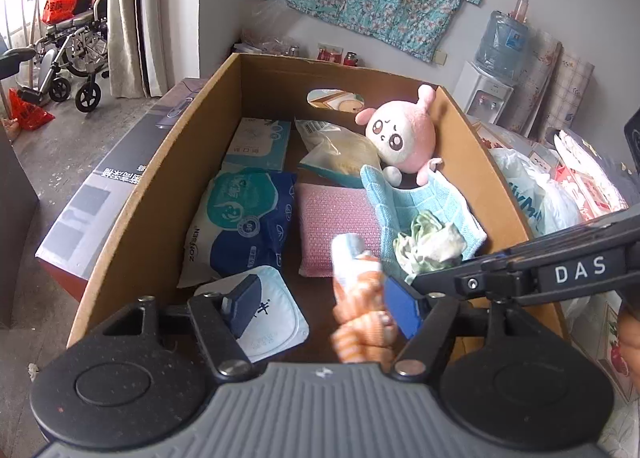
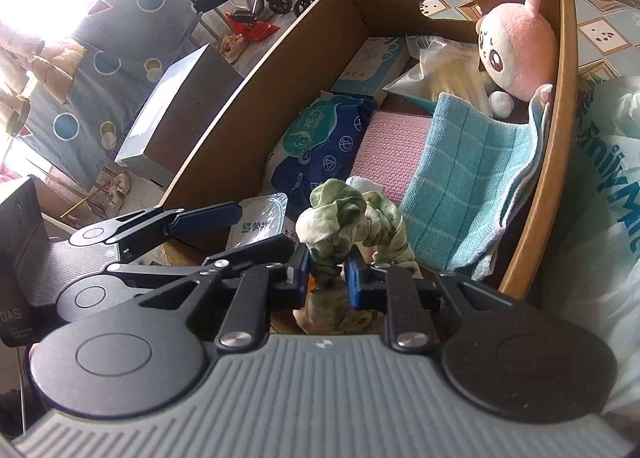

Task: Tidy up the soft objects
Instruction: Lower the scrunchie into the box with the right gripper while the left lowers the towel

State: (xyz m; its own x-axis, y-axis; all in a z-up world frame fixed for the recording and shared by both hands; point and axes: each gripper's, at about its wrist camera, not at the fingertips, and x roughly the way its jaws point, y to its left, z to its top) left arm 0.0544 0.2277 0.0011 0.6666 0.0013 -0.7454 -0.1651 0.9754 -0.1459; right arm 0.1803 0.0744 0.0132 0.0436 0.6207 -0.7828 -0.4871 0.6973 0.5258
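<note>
A cardboard box (image 1: 160, 193) holds a pink plush (image 1: 400, 133), a teal checked cloth (image 1: 424, 201), a pink knitted pad (image 1: 332, 217) and a blue wipes pack (image 1: 244, 225). My left gripper (image 1: 320, 306) is open over the box's near end. An orange striped soft item (image 1: 360, 306), blurred, lies beside its right finger. My right gripper (image 2: 327, 272) is shut on a green-and-white crumpled cloth (image 2: 344, 213) and holds it over the box's near right corner, next to the teal cloth (image 2: 468, 181). The green cloth also shows in the left wrist view (image 1: 428, 242).
The box also holds a white yoghurt cup (image 1: 272, 314), a mask box (image 1: 260, 141) and a pale bag (image 1: 340, 149). A white plastic bag (image 2: 600, 177) lies right of the box. A flat grey carton (image 1: 116, 185) sits left of it. A wheelchair (image 1: 76, 45) stands far left.
</note>
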